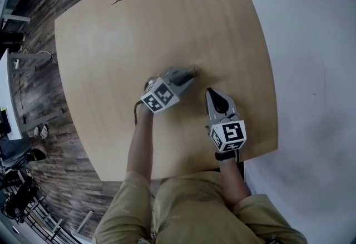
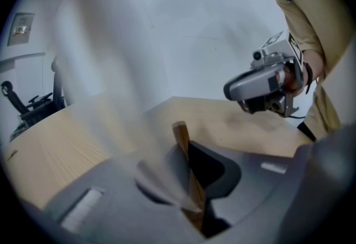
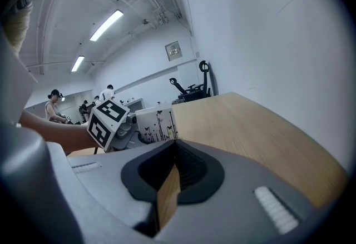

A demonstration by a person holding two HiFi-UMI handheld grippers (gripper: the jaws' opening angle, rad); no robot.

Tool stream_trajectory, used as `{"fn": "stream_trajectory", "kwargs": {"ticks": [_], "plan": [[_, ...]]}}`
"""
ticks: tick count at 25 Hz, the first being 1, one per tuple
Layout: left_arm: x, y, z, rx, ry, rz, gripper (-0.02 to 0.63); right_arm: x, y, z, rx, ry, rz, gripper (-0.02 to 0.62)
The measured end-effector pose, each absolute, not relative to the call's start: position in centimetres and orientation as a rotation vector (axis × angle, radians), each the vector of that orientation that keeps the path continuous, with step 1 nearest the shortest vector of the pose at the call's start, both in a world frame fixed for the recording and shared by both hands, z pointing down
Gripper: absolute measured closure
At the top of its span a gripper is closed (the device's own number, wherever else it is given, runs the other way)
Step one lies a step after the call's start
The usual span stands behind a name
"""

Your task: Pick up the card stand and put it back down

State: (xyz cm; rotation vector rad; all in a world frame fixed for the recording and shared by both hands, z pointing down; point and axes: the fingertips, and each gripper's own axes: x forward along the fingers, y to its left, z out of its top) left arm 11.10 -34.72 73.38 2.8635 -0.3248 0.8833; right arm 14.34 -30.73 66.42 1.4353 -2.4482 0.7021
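Card stand [image 3: 157, 125] sits about mid-desk, well in from every edge of the desk [image 1: 139, 26], right at the tip of the left gripper [image 1: 191, 74]. Left gripper view: jaws clamped onto a thin wooden strip [image 2: 181, 137] of the stand, its end poking up past the pads, w/ a pale see-through sheet smeared beside it. Whether the stand is off the desk yet, can't tell. Right gripper [image 1: 212, 93] hangs nearer the desk's front edge, just beside the left one. Its jaws are together at the tips w/ nothing held; the wood-coloured sliver in the slit is prob. the desk seen through. From the right gripper view the stand shows as an upright white panel w/ dark plant-and-butterfly print. Handling, as a guess: light, stiff, thin, top-heavy once upright, so likely to tip or twist if pinched off-centre. Sheet prob. slick and may flex. The wooden part looks the better hold: low, square to the pads, moderate squeeze.
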Motion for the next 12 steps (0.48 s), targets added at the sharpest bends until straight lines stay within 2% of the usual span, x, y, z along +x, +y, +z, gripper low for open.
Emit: {"fn": "stream_trajectory", "kwargs": {"ticks": [12], "plan": [[9.2, -28.5, 68.9, 2.713, -0.558, 0.853, 0.566, 12.9, -27.0, 59.6, 1.481, -2.496, 0.587, 0.589]]}}
